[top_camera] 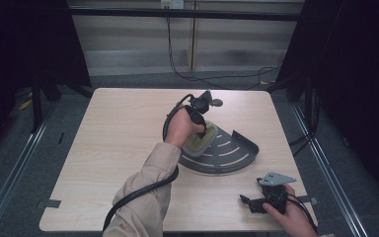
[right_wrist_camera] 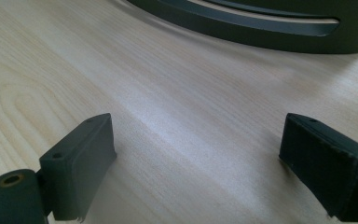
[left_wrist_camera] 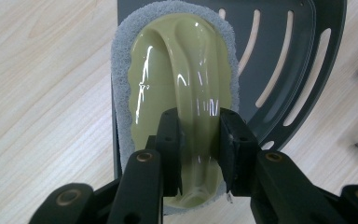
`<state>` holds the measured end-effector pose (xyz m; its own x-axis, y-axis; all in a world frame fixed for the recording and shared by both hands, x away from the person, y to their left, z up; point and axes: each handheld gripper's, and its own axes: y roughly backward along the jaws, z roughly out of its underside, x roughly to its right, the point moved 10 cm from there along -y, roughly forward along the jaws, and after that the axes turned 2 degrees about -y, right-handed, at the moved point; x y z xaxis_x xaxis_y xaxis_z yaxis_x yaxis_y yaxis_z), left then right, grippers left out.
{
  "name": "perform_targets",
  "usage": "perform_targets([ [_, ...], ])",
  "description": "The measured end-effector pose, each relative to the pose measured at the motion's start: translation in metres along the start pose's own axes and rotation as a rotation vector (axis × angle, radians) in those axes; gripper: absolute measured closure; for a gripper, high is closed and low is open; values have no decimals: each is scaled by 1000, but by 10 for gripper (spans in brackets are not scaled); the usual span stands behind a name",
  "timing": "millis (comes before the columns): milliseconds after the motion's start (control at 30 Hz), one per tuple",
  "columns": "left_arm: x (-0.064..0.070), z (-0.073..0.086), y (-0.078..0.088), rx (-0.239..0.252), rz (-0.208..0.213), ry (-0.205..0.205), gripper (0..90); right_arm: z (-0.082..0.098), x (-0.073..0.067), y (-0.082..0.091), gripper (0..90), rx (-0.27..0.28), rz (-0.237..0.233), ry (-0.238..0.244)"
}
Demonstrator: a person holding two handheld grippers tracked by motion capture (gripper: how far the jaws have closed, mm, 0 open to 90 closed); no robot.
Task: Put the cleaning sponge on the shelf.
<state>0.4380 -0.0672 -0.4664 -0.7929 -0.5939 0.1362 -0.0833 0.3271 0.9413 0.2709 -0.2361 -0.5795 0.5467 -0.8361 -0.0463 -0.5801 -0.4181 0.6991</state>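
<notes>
The left tongs [left_wrist_camera: 199,140] are clamping the raised handle of a yellow-green scrubber [left_wrist_camera: 177,93], which is lying on the dark slotted corner tray [left_wrist_camera: 303,60] mid-tabletop [top_camera: 118,133]. The right tongs [right_wrist_camera: 196,168] are gaping wide, holding nothing, resting near the tray's curved edge.

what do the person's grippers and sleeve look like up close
Both grippers are black. The left gripper has brass-coloured pivot pins, square dark pads on its jaws, and a thick black cable. The right gripper carries a grey three-cornered plate. The left sleeve is beige.
</notes>
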Motion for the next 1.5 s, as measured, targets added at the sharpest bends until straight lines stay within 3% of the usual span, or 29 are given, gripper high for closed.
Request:
perform_targets([
  [800, 4, -2, -23, -13, 13, -10, 716, 0, 0, 0, 94, 2, -2, -1],
  [1500, -5, 13, -43, -48, 11, 3, 715, 0, 0, 0, 95, 2, 0, 0],
])
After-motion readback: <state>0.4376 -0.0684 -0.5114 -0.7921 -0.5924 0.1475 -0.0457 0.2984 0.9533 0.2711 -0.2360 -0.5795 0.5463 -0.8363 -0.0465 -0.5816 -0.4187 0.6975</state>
